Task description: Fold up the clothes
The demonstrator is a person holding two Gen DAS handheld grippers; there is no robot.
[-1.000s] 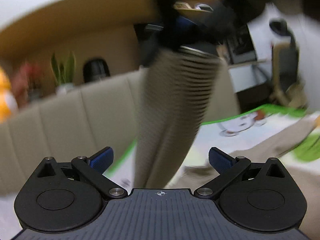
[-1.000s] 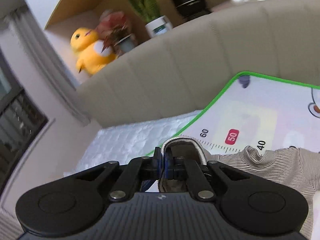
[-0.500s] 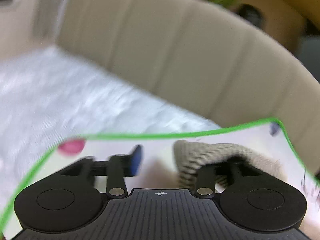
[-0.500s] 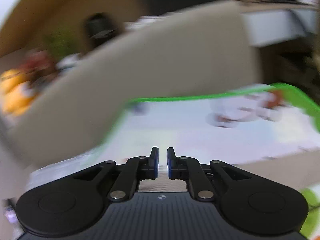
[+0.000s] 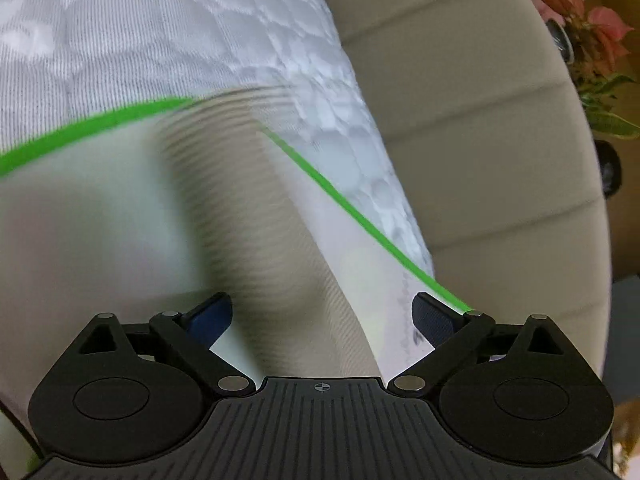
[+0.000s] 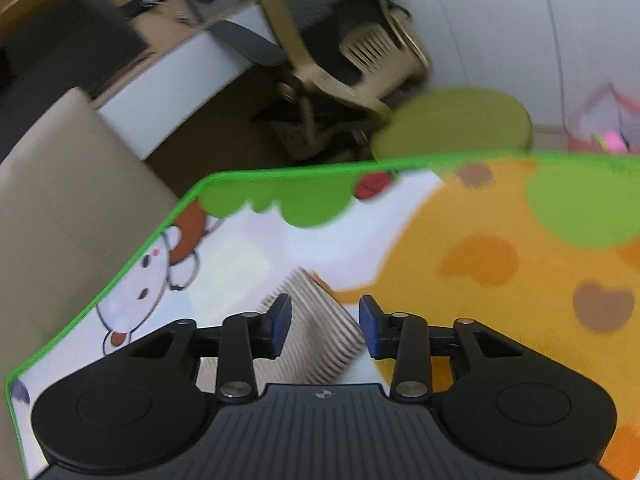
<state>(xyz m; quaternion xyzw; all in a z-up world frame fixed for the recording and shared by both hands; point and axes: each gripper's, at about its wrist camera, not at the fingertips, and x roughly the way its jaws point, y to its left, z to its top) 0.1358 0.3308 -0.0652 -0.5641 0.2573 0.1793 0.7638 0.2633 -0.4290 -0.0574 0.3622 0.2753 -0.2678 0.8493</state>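
Observation:
A beige striped garment lies on the play mat [image 5: 80, 220]. In the left wrist view its long blurred sleeve [image 5: 248, 208] runs from the mat's green edge down between the fingers of my left gripper [image 5: 320, 316], which is wide open and touches nothing. In the right wrist view a folded corner of the striped garment [image 6: 316, 320] sits between the blue pads of my right gripper [image 6: 325, 322]. That gripper is open, with its pads standing apart from the cloth on both sides.
The cartoon play mat [image 6: 480, 248] with a green border covers a white quilted mattress [image 5: 160, 40]. A beige padded headboard [image 5: 480, 140] runs beside it. Beyond the bed's edge stand a chair [image 6: 360, 60] and a white desk [image 6: 180, 80].
Both views swung sharply. The right gripper, shut on the striped cloth a second ago, now stands open around a folded corner. The left gripper has opened wide over the sleeve.

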